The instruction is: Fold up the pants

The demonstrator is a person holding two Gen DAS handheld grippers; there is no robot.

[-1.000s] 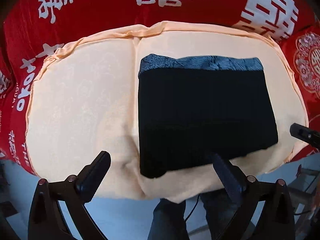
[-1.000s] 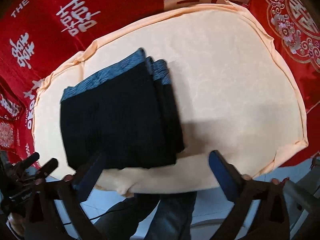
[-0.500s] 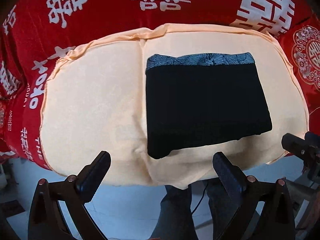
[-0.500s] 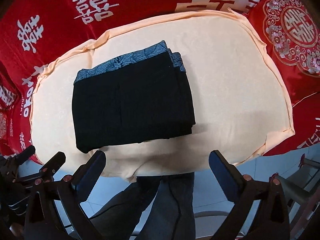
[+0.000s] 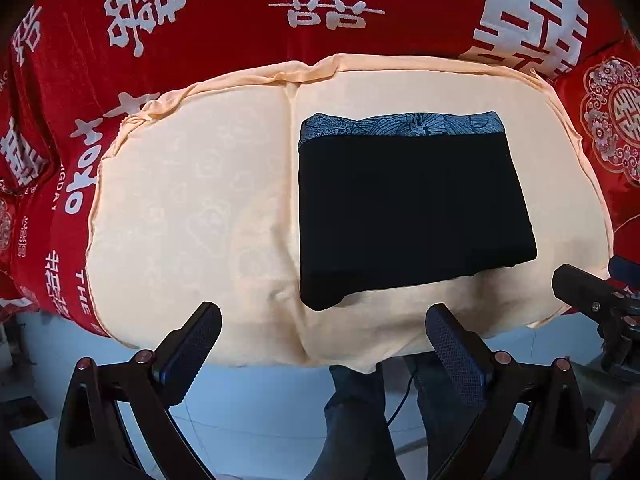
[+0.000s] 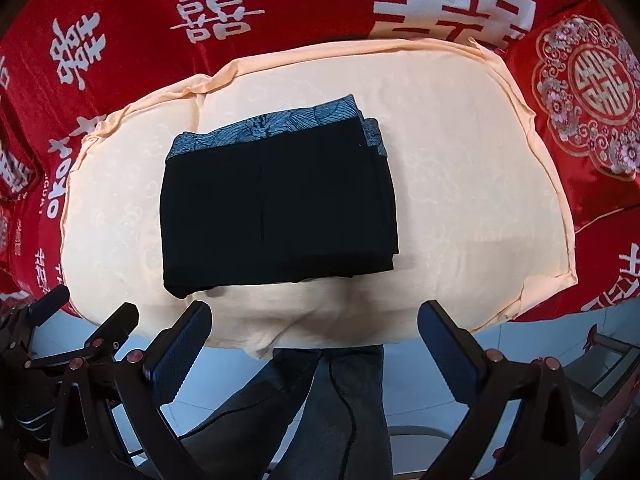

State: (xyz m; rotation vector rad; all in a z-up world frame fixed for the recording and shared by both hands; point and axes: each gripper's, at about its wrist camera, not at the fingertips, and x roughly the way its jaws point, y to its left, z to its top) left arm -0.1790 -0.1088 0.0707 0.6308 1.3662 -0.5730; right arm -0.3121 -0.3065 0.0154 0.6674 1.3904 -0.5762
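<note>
The black pants (image 5: 412, 212) lie folded into a compact rectangle on a peach cushion (image 5: 192, 208), their blue patterned waistband along the far edge. They also show in the right wrist view (image 6: 276, 208), with stacked layers visible at the right side. My left gripper (image 5: 322, 326) is open and empty, held off the cushion's near edge. My right gripper (image 6: 316, 324) is open and empty, also held back from the near edge. Neither touches the pants.
The peach cushion (image 6: 472, 184) rests on red bedding with white characters (image 5: 320, 0). A red embroidered pillow (image 6: 592, 92) sits at the right. The person's legs (image 6: 340, 408) and pale floor are below. The left gripper also shows in the right wrist view (image 6: 80, 328).
Both grippers have pulled back and up from the cushion. The folded pants look smaller and farther away and have not moved.
</note>
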